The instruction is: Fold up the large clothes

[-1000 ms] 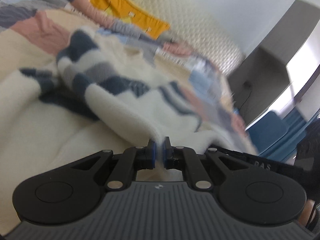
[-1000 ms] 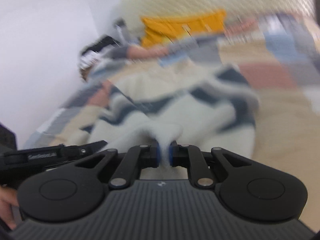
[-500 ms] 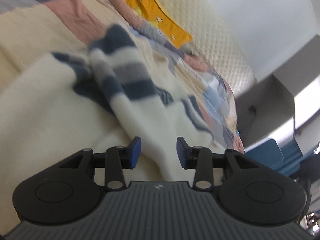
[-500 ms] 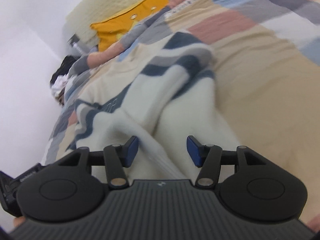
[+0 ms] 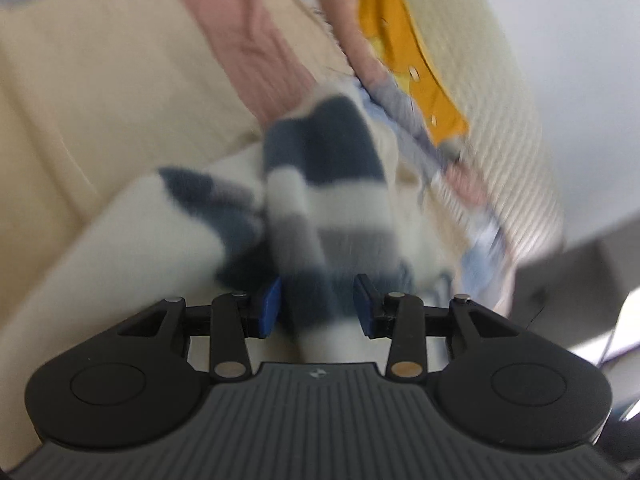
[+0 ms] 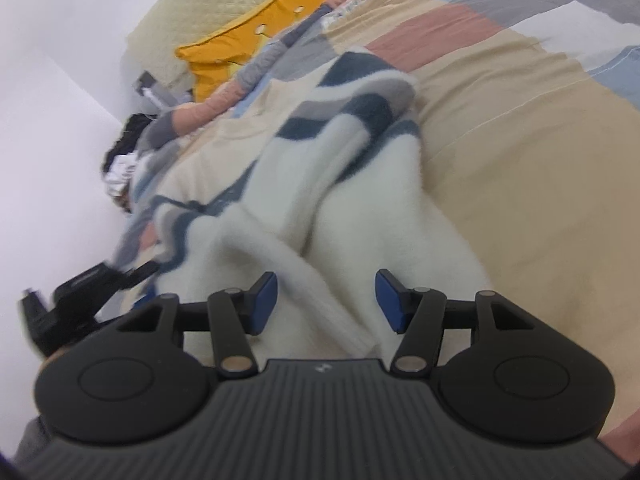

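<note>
I see one fleecy striped sweater [image 6: 352, 184] lying crumpled on the bed [image 6: 520, 152], with bare quilt open to its right. My left gripper [image 5: 318, 308] and right gripper [image 6: 327, 302] both stand partly open, fabric lying loose between the fingers, nothing gripped. One yellow pillow [image 6: 256, 52] sits by the headboard.

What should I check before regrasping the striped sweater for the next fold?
1. Left gripper released: ok, blue pads apart, striped sleeve between them but not pinched.
2. Right gripper released: ok, pads apart over white fabric.
3. Sweater lying on the patchwork bedspread: ok.
4. Sweater flat: not ok, sleeves and body are bunched in ridges.
5. Yellow pillow clear of the sweater: ok.
6. Hem and far edges aligned: cannot tell, left wrist view is blurred.
</note>
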`<state>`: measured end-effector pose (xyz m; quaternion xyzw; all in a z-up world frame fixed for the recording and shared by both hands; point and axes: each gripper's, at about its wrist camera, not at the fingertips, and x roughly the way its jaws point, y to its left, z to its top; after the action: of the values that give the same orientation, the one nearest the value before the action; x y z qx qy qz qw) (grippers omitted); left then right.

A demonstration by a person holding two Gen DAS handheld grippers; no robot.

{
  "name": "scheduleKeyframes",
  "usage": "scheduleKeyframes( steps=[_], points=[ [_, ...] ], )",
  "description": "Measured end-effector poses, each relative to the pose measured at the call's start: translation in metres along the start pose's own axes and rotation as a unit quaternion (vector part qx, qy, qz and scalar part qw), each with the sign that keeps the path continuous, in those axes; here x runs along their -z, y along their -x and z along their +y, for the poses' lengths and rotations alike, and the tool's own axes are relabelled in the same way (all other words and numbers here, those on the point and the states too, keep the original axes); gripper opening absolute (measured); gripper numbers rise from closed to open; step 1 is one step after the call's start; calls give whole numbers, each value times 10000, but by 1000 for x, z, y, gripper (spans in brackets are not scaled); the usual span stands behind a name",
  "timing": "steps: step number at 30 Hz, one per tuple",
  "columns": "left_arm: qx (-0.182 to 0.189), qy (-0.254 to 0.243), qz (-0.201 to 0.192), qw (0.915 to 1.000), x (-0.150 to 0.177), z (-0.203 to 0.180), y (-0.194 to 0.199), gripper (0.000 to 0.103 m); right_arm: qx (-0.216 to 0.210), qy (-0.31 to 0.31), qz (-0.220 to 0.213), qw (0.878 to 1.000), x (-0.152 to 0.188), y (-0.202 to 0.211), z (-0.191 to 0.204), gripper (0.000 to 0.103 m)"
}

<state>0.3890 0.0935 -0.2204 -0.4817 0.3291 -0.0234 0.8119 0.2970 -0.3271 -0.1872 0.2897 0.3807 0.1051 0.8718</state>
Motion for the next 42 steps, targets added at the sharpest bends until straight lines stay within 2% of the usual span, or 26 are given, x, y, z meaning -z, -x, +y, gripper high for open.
scheduleKeyframes(
  steps=[2, 4, 8, 10, 12, 15, 16, 18, 21, 23, 28, 32, 37, 39, 42],
  points=[
    [-51, 318, -61, 9995, -12, 4, -6, 44, -102, 68, 32, 9999, 1, -1, 2, 58],
    [-152, 343, -57, 9993, -23, 4, -14, 44, -102, 119, 97, 9998, 1, -5, 4, 58],
    [-281, 62, 57, 9996, -31, -5, -29, 44, -193, 181, 232, 9994, 2, -14, 4, 56],
    [-509, -201, 178, 9983, -32, -13, -37, 42, -119, 279, 300, 9991, 2, -21, 4, 55],
    [-694, -339, 199, 9968, -34, -19, -44, 38, -99, 325, 388, 9987, 2, -27, 3, 43],
    [-949, -564, 246, 9936, -37, -28, -51, 21, 47, 527, 448, 9976, 4, -34, 7, 29],
    [-1009, -645, 244, 9925, -40, -31, -52, 15, 57, 566, 457, 9973, 4, -35, 8, 28],
    [-1107, -742, 232, 9908, -47, -36, -49, 10, 26, 683, 413, 9968, 4, -34, 12, 23],
    [-1019, -824, -65, 9914, -63, -40, -35, 8, -91, 880, 286, 9957, 4, -30, 20, 13],
    [-905, -794, -324, 9922, -75, -38, -22, 8, -266, 923, 243, 9951, 2, -28, 25, 12],
    [-1168, -808, -538, 9884, -94, -29, -8, 8, -969, 848, 316, 9912, -6, -31, 39, 12],
    [-1381, -934, -510, 9847, -101, -23, -19, 8, -717, 997, 394, 9917, -8, -43, 42, 11],
    [-1811, -1201, -376, 9754, -100, -7, -43, 9, -298, 977, 670, 9925, -5, -67, 34, 11],
    [-1869, -1384, -383, 9718, -97, -4, -47, 9, -166, 989, 770, 9920, -2, -77, 31, 12],
    [-1883, -1615, -312, 9682, -97, -5, -47, 9, -188, 960, 769, 9922, -1, -80, 29, 12]
  ],
)
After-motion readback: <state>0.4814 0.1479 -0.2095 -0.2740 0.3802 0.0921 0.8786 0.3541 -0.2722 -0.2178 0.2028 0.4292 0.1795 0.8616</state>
